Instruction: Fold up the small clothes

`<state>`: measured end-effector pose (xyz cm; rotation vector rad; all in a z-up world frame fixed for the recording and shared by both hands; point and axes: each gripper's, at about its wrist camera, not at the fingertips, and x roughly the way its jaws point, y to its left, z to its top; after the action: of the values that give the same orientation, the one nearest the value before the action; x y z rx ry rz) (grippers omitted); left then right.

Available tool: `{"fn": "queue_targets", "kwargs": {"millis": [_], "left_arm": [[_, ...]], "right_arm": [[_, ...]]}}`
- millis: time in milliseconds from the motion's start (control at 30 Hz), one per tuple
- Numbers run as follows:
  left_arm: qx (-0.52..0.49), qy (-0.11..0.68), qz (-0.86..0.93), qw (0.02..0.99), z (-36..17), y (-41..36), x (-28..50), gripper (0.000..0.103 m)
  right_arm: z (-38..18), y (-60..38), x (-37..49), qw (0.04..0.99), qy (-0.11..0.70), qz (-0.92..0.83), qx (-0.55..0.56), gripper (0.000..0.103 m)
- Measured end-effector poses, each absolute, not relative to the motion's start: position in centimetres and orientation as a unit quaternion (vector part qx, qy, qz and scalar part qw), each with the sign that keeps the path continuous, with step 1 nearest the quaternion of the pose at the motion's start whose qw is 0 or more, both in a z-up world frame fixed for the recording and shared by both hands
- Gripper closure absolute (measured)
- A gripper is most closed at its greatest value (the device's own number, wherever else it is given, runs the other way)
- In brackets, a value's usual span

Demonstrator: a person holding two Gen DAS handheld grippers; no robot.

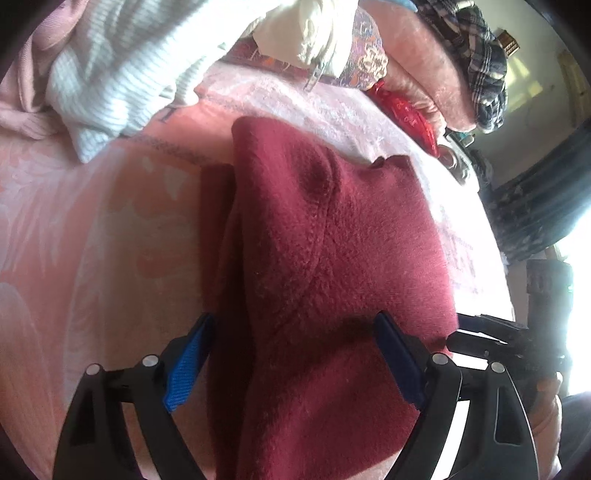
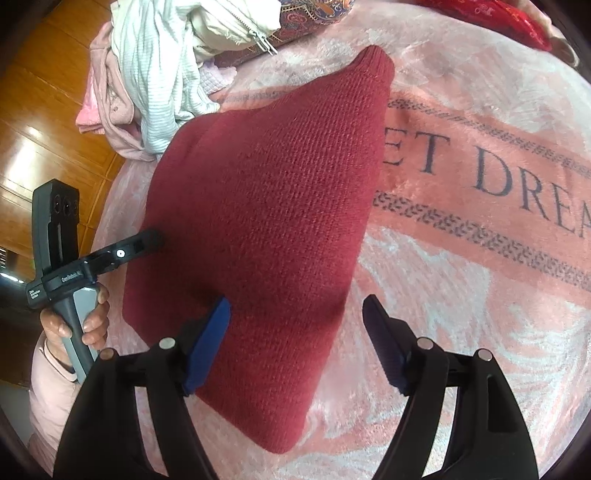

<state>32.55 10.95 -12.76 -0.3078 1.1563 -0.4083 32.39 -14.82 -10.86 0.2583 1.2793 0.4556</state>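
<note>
Dark red knit garment [image 2: 258, 206] lies folded on the pink blanket [image 2: 461, 332] covering the bed, roughly in the middle, one corner pointing toward the pile of clothes at the far edge. Blanket has printed letters "ET DREA" [image 2: 498, 184] just beside the garment's right edge.

Left gripper [image 1: 291, 350]: jaws wide, straddling the near part of the garment; blue pads [image 1: 188, 362] on either side of the fabric, nothing pinched. In the right wrist view the left gripper's finger touches the garment's left edge, hand [image 2: 74, 325] wrapped on the grey handle.

Right gripper [image 2: 295, 339]: jaws wide, one blue pad [image 2: 207, 347] over the garment's near edge, the other over bare blanket. Holding nothing.

Unfolded pile at the far side: white ribbed garment [image 2: 155, 81], pale pink garment [image 2: 110, 107], cream zipped piece [image 2: 229, 26]. Well apart from the red one. Red patterned item [image 1: 406, 110] and a plaid cloth [image 1: 476, 62] sit on stacked pink bedding at the far right in the left wrist view. Wooden floor [image 2: 44, 110] shows beyond the bed edge.
</note>
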Motion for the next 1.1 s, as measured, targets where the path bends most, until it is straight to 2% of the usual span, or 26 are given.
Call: {"fn": "queue_targets", "kwargs": {"millis": [400,500,667,767,833,900,1100], "left_arm": [[-0.133,0.547,-0.194,0.803,-14.5,10.9,32.9,0.009],[-0.139,0.553,-0.190,0.799,-15.0,11.0,32.8,0.003],[-0.146,0.559,-0.194,0.793,-15.2,11.2,32.9,0.005],[-0.148,0.546,-0.208,0.798,-14.7,10.9,32.4,0.023],[-0.147,0.541,-0.214,0.800,-14.3,10.8,32.2,0.042],[-0.149,0.533,-0.220,0.803,-13.9,10.7,32.0,0.053],[-0.177,0.514,-0.216,0.811,-13.3,11.3,31.3,0.065]], "right_arm": [[-11.9,-13.6,33.3,0.767,0.592,0.215,0.120,0.028],[-12.2,-13.5,33.5,0.767,0.592,0.214,0.128,0.028],[-12.5,-13.5,33.5,0.769,0.585,0.219,0.137,0.035],[-12.3,-13.8,33.4,0.772,0.577,0.225,0.142,0.051],[-12.1,-14.2,33.2,0.772,0.573,0.230,0.149,0.057],[-11.8,-14.7,33.1,0.772,0.567,0.235,0.164,0.061],[-10.4,-15.1,32.5,0.777,0.552,0.249,0.172,0.067]]}}
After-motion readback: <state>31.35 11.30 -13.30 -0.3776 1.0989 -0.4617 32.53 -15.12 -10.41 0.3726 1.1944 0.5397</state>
